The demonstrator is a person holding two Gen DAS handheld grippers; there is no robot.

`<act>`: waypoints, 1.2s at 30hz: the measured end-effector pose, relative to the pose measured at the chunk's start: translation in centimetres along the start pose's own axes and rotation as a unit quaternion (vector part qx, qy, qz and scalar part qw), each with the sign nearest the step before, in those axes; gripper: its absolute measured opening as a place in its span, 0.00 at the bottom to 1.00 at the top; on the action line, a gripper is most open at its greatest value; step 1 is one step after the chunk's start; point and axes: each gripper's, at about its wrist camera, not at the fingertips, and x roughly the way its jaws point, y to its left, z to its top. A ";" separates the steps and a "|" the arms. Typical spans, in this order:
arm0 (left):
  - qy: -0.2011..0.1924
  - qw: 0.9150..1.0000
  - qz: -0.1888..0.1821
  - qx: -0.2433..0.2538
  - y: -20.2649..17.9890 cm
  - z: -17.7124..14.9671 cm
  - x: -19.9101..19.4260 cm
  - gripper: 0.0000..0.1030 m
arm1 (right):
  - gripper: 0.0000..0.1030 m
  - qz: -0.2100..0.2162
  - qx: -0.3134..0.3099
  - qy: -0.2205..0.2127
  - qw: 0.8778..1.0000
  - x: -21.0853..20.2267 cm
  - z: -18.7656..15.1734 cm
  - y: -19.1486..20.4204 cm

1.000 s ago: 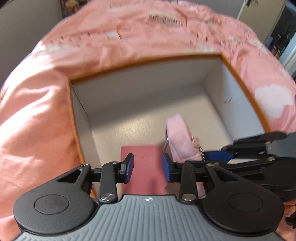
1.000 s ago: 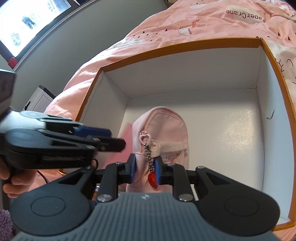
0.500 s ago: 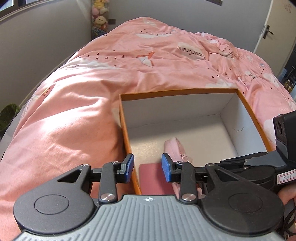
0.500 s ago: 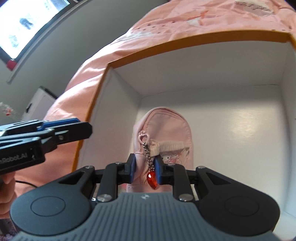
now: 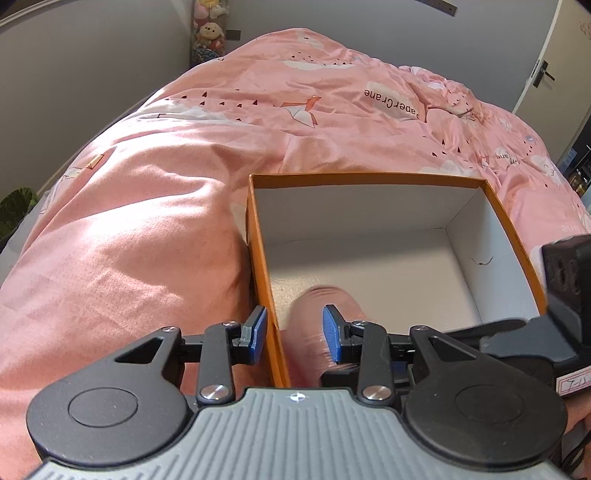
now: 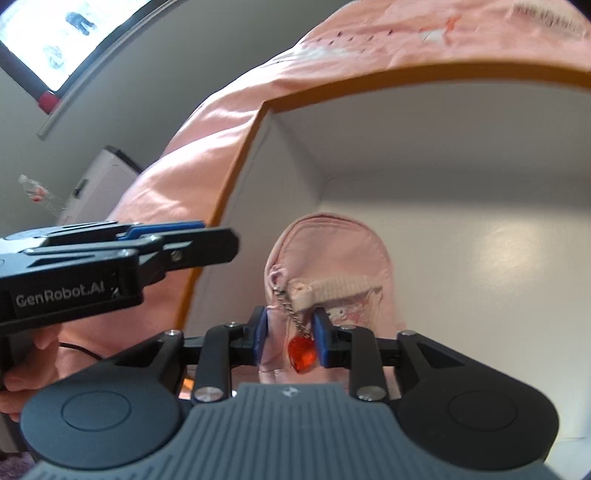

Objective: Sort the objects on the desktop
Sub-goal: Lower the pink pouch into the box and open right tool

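An orange-rimmed box [image 5: 369,179] with a white inside lies on the bed. A pink zip pouch [image 6: 332,251] rests on the box floor near its left wall [image 6: 236,236]. A chain with a red heart charm [image 6: 302,350] hangs from the pouch. My right gripper [image 6: 291,332] has the pouch's near end between its jaws. The jaws are opening and the pads no longer squeeze the fabric. My left gripper [image 5: 295,338] is open and holds nothing. It hovers over the box's left wall [image 5: 262,280], with the blurred pouch [image 5: 314,314] below it. From the right wrist it shows as the left gripper [image 6: 221,243] at the left.
A pink patterned duvet [image 5: 147,221] surrounds the box. Plush toys [image 5: 208,29] stand by the far wall and a door [image 5: 554,74] is at the right. A white appliance [image 6: 99,177] and a bright window [image 6: 55,40] lie to the left. A hand [image 6: 22,387] holds the left gripper.
The left gripper has drawn back out of the box to above its left wall; the maroon booklet is out of sight. The right jaws have widened around the pouch.
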 end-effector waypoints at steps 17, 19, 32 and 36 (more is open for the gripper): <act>0.001 1.000 0.002 -0.015 0.8 -0.6 0.3 0.37 | 0.40 -0.091 0.061 -0.051 0.993 -2.1 -1.1 -1.6; 0.001 1.000 0.005 -0.016 0.7 -0.7 0.2 0.37 | 0.39 -0.084 0.080 -0.052 0.992 -1.6 -1.6 -1.5; -0.033 0.999 0.039 0.012 -2.1 -1.9 -1.0 0.37 | 0.39 -0.160 0.053 -0.146 0.975 -4.8 -4.7 1.0; -0.066 0.997 0.037 0.023 -3.5 -2.5 -2.6 0.37 | 0.40 -0.185 0.027 -0.182 0.965 -7.9 -6.3 2.4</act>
